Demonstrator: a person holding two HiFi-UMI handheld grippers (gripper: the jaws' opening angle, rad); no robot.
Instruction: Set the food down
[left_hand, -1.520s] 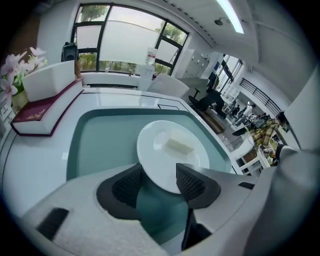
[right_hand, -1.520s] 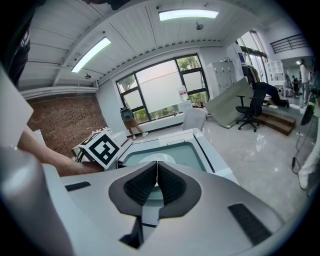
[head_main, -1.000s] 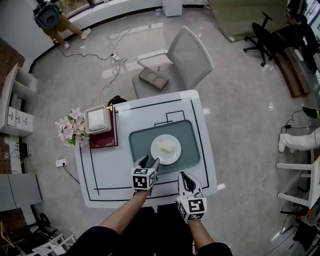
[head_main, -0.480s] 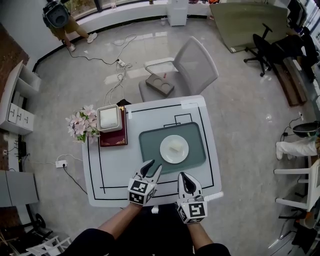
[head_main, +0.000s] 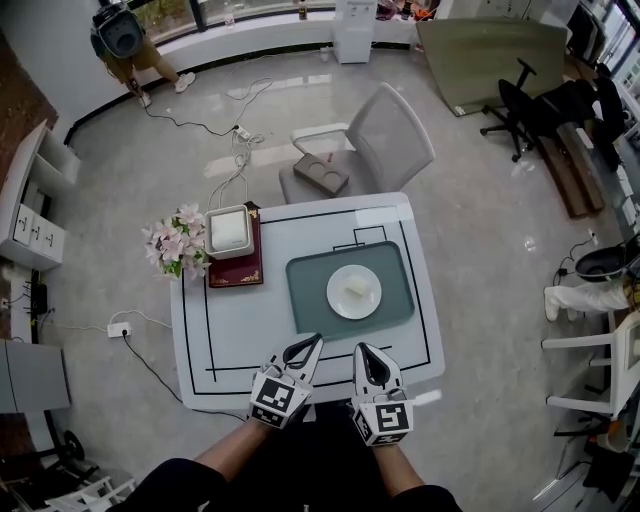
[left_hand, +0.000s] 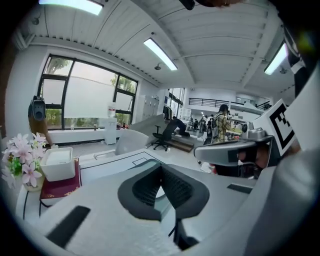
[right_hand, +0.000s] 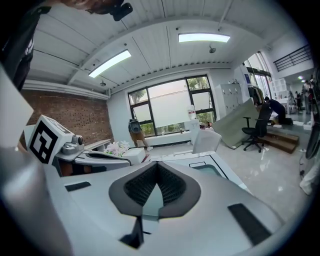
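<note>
A pale piece of food (head_main: 357, 287) lies on a white plate (head_main: 343, 303) that sits in a grey-green tray (head_main: 308, 301) on the white table (head_main: 230, 335). Both grippers hover over the table's near edge, short of the tray and apart from the plate. My left gripper (head_main: 312, 342) is shut with nothing between its dark pads (left_hand: 150, 187). My right gripper (head_main: 362, 350) is beside it, also shut and empty, its pads (right_hand: 172, 186) meeting at the tips. In the left gripper view the right gripper (left_hand: 235, 152) shows at the right.
At the table's far left stand pink flowers (head_main: 172, 243) and a white box (head_main: 229, 231) on a red book (head_main: 236, 274). A grey chair (head_main: 385, 135) is behind the table. Cables (head_main: 225, 170) run across the floor; a person (head_main: 125, 40) stands far off.
My left gripper drew back from the plate's edge toward the near table edge and its jaws closed. The right gripper stayed close to where it was. The food stays on the plate.
</note>
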